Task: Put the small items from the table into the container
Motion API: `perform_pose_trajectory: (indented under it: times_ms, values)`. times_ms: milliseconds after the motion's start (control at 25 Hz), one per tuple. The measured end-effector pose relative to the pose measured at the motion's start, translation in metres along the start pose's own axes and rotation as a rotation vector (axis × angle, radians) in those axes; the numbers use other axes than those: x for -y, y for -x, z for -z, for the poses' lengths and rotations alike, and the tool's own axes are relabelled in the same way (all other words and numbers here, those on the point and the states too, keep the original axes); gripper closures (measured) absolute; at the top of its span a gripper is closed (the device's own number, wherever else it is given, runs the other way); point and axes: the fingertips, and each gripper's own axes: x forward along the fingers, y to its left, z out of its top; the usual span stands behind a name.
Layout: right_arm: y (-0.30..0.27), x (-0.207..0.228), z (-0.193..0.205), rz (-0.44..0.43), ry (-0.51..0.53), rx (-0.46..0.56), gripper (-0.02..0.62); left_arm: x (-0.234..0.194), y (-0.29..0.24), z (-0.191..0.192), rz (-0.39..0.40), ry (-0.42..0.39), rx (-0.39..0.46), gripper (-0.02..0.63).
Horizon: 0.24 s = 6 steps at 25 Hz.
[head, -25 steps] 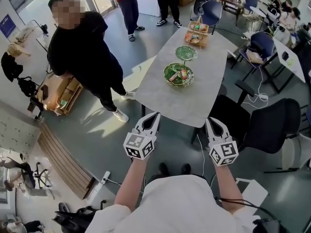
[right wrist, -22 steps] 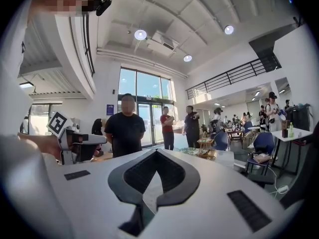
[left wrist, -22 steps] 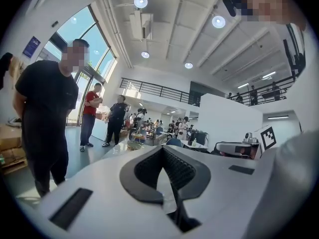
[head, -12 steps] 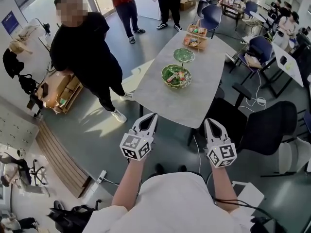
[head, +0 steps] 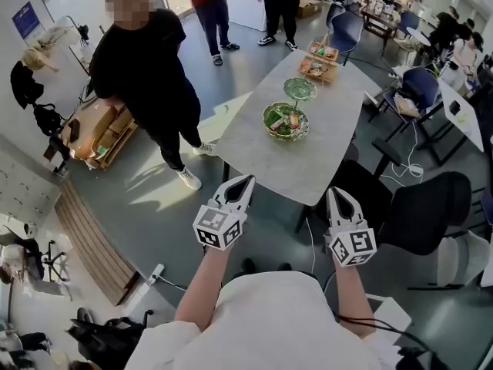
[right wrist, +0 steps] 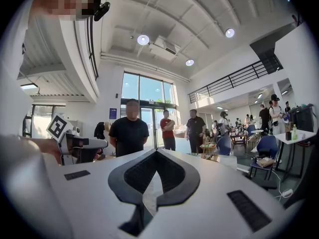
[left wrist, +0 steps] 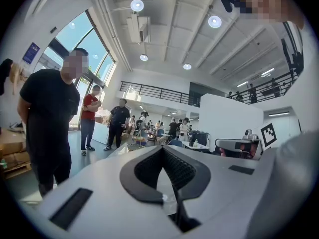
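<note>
A grey table (head: 308, 156) stands ahead of me. On it a green bowl (head: 285, 121) holds several small packaged items. A smaller green dish (head: 299, 89) sits behind the bowl, and two wooden trays (head: 318, 61) with more small items stand at the far end. My left gripper (head: 246, 181) is held level short of the table's near edge, shut and holding nothing. My right gripper (head: 336, 193) is beside it, also short of the edge, shut and holding nothing. The left gripper view shows the left gripper (left wrist: 162, 148) with its jaws together. The right gripper view shows the right gripper (right wrist: 156, 152) likewise.
A person in black (head: 146, 72) stands at the table's left side. Two more people (head: 212, 2) stand beyond the table. A black chair (head: 420, 210) is at the near right and a blue chair (head: 420, 91) further back. A wooden crate (head: 96, 129) lies on the floor at left.
The head view has shifted a little, so the table sits slightly further right in the picture. Both grippers keep their places and stay shut.
</note>
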Motion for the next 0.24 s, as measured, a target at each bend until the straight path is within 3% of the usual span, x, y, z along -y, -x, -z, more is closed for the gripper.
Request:
perform_pose_trajectory:
  times_ms: [240]
  values:
    - [-0.0047, 0.0014, -0.0006, -0.011, 0.007, -0.006, 0.583, -0.0004, -0.0055, -0.0025, 0.002, -0.004, 0.003, 0.6]
